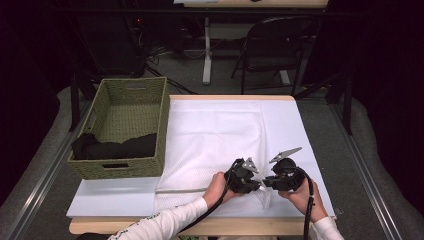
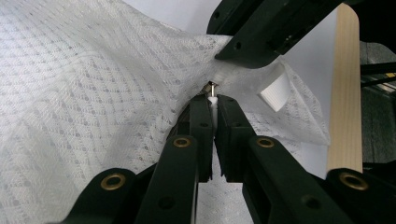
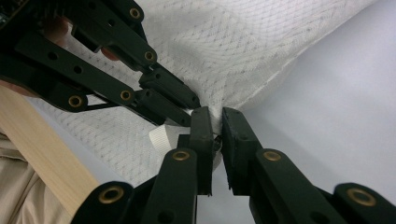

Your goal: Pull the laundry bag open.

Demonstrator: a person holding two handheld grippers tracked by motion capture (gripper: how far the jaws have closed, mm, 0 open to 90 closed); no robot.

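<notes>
A white mesh bag lies flat on the white-covered table, and a zip line runs along its near edge. Both grippers meet at the bag's near right corner. My left gripper is shut on a white strip of the bag's edge, with a small metal zip piece just past its tips. Tip to tip with it, my right gripper is shut on bunched mesh. The pinched corner is lifted slightly. Beside the tips, a white ribbed tab sticks out of the bag.
A green woven basket stands on the table's left part, with dark clothing in its near end. The table's wooden front edge runs close behind the grippers. A folding chair stands beyond the table.
</notes>
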